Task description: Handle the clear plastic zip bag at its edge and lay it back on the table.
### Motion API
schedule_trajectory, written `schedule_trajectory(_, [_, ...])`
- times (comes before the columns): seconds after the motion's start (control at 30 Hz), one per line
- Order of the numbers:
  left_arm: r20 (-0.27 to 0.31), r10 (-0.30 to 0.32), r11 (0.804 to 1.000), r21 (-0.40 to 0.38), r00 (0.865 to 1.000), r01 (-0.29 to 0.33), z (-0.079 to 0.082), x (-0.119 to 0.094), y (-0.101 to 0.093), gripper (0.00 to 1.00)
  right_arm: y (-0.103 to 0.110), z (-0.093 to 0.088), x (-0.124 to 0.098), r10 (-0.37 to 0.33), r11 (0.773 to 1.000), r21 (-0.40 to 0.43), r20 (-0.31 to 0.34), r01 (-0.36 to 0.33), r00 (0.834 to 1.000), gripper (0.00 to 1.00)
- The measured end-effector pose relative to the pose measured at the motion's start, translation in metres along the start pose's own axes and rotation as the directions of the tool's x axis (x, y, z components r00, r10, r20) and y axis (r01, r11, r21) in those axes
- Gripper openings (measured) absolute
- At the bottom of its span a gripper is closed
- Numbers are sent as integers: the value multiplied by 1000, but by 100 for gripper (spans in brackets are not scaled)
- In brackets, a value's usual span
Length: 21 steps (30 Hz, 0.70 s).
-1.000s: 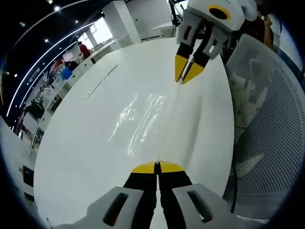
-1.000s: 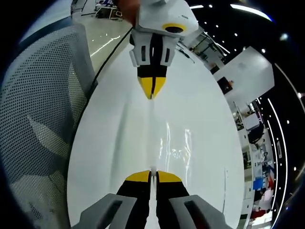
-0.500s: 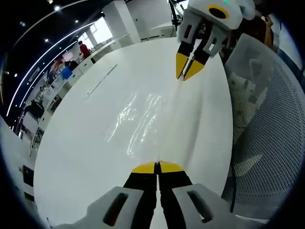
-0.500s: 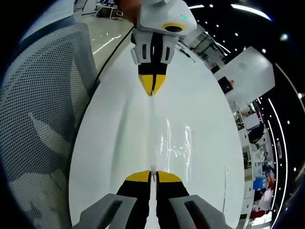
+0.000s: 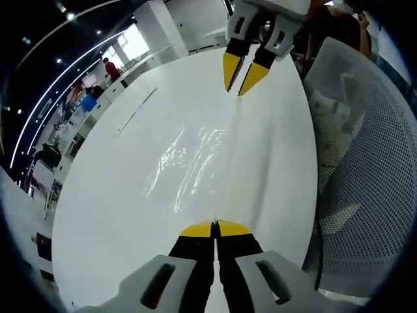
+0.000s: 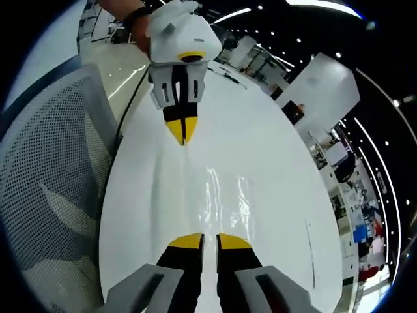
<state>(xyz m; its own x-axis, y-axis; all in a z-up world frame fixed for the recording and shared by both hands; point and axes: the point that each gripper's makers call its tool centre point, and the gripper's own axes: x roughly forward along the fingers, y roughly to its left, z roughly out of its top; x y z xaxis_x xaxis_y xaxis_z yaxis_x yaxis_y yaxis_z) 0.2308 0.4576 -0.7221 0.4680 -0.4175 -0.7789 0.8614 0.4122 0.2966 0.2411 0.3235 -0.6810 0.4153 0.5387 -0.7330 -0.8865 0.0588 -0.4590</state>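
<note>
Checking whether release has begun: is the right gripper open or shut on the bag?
Open: the right gripper shows a gap between its jaws, apart from the zip bag.

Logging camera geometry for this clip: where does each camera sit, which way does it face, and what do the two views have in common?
Left gripper view: rides the left gripper, looking along its shut jaws down the clear zip bag toward the right gripper, whose jaws are parted.
Right gripper view: rides the right gripper, looking the opposite way toward the left gripper; a hand shows behind it.
Shared: bag, white table, mesh chair.
</note>
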Motion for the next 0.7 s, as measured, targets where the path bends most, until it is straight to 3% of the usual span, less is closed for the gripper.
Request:
schedule_trajectory(0.27, [0,8,1000,30,1000,-8,4,0,-2,0,-13,14,-2,-14,996,90,53,9,998,7])
schedule_trajectory(0.37, [-2,8,999,49,1000,-8,7,-1,-4,0,-13,27,-2,6,990,143,106,-22,994,8])
schedule_trajectory(0.7, [1,17,998,59,1000,-17,8,-5,-4,0,-16,41,5,3,994,105,102,-14,995,11])
